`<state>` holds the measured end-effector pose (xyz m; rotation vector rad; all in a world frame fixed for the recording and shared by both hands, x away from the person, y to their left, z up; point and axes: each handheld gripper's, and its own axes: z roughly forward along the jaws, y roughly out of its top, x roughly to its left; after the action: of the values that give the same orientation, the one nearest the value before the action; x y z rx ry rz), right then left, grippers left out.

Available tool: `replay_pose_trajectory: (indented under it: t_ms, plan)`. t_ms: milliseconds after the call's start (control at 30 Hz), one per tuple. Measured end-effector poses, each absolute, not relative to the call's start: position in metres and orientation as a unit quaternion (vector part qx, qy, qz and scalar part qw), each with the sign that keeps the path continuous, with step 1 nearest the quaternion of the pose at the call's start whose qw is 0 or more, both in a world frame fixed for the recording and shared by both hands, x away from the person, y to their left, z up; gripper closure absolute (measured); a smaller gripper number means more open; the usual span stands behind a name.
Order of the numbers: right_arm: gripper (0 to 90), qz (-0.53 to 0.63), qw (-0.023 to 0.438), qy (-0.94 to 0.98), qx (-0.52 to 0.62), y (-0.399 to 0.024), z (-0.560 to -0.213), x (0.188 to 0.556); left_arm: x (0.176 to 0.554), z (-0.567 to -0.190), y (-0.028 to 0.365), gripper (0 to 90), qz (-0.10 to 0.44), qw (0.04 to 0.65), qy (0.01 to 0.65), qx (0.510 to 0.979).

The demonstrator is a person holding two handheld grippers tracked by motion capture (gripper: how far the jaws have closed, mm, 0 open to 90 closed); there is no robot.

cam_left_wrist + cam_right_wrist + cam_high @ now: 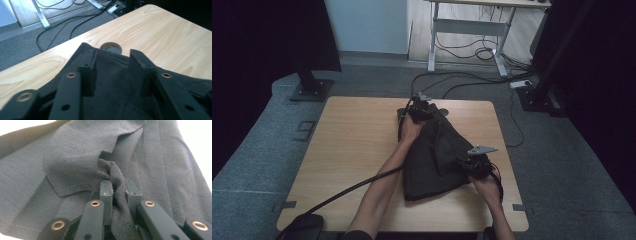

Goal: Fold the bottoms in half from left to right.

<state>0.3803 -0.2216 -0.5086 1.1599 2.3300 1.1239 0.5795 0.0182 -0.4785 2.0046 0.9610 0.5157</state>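
Dark garment spread on a wooden counter [352, 150], a gripper at each end of it.

The counter carries a dark grey garment [434, 155] lying right of centre, running from the far edge toward the near edge, creased and partly folded over itself. The left gripper [419, 106] rests at the garment's far end near the counter's far edge, jaws spread apart over the cloth with nothing between them; a round hole [111, 47] in the counter shows just past the fabric's edge. The right gripper [472, 167] sits at the garment's right side toward the near right corner, jaws clenched on a bunched ridge of fabric. No containers are on the counter.
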Motion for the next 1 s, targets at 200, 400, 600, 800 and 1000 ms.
replay_pose_trajectory:
  t_ms: [200,400,600,800,1000]
  plan:
    - [78.6,0.388,0.151,0.812,0.410,-0.223,-0.512,0.381,0.555,-0.470,0.026,38.9,0.197,0.406,0.345,0.823]
    - [78.0,0.389,0.147,0.810,0.413,-0.225,-0.514,0.381,0.532,-0.469,0.044,25.8,0.157,0.428,0.346,0.820]
    - [77.5,0.389,0.144,0.809,0.417,-0.227,-0.516,0.381,0.500,-0.464,0.062,14.1,0.153,0.424,0.330,0.830]
    - [77.3,0.387,0.143,0.809,0.419,-0.226,-0.518,0.381,0.470,-0.464,0.078,1.9,0.144,0.423,0.322,0.834]
    - [76.8,0.383,0.140,0.809,0.423,-0.226,-0.520,0.380,0.435,-0.481,0.087,0.0,0.138,0.412,0.322,0.841]
